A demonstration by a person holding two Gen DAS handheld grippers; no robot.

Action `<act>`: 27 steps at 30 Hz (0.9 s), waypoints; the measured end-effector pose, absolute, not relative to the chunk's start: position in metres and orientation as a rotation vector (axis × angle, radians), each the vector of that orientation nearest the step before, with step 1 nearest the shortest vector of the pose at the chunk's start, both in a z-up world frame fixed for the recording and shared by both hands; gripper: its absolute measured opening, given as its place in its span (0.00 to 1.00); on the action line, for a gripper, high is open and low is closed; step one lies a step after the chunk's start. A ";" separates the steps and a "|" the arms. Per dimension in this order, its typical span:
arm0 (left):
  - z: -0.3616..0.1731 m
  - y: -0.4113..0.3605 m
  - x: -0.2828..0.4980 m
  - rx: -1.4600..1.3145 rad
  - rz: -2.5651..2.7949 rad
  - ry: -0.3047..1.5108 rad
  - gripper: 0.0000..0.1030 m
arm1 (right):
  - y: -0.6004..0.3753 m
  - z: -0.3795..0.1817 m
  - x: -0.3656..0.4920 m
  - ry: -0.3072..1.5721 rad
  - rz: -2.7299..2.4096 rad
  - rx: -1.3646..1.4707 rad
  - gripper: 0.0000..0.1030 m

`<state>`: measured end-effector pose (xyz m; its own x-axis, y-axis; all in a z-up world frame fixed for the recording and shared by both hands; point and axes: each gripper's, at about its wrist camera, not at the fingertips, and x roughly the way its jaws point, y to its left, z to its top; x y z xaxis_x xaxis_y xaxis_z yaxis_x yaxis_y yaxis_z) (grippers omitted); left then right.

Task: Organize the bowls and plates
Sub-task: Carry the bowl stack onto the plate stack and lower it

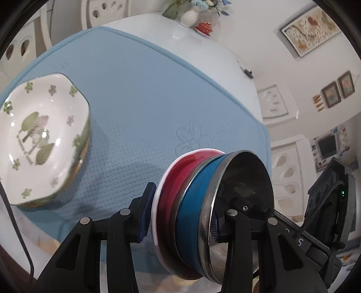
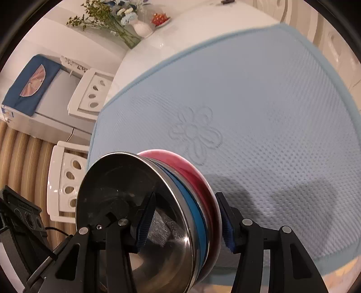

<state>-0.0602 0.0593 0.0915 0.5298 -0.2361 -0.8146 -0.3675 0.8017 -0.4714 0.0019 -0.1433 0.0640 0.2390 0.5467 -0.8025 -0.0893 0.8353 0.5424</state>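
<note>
A nested stack of bowls, steel [image 1: 246,178] inside, blue [image 1: 194,209] in the middle and red [image 1: 178,180] outside, is held between both grippers above a light blue mat [image 1: 140,94]. My left gripper [image 1: 180,223] is shut on one side of the stack's rim. My right gripper [image 2: 185,225] is shut on the opposite side of the stack [image 2: 158,202]. A stack of white floral square plates [image 1: 42,135] sits on the mat at the left in the left wrist view.
The mat [image 2: 248,101] covers a white table [image 1: 203,51]. A vase of flowers [image 1: 189,15] and a small red dish [image 1: 204,28] stand at the table's far end. White chairs [image 2: 92,94] stand around the table.
</note>
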 end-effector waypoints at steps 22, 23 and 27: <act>0.126 0.241 -0.111 -0.745 0.207 1.030 0.36 | 0.065 0.114 -0.014 1.289 0.552 0.323 0.51; 0.123 0.246 -0.111 -0.744 0.208 1.036 0.36 | 0.073 0.110 -0.013 1.302 0.551 0.323 0.51; 0.114 0.263 -0.111 -0.743 0.198 1.058 0.36 | 0.091 0.100 -0.013 1.335 0.539 0.320 0.51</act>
<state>-0.1111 0.2627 0.1144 0.4984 -0.1939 -0.8450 -0.4862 0.7445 -0.4576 -0.0132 0.0909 0.1004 0.1386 0.5418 -0.8290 -0.1864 0.8364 0.5154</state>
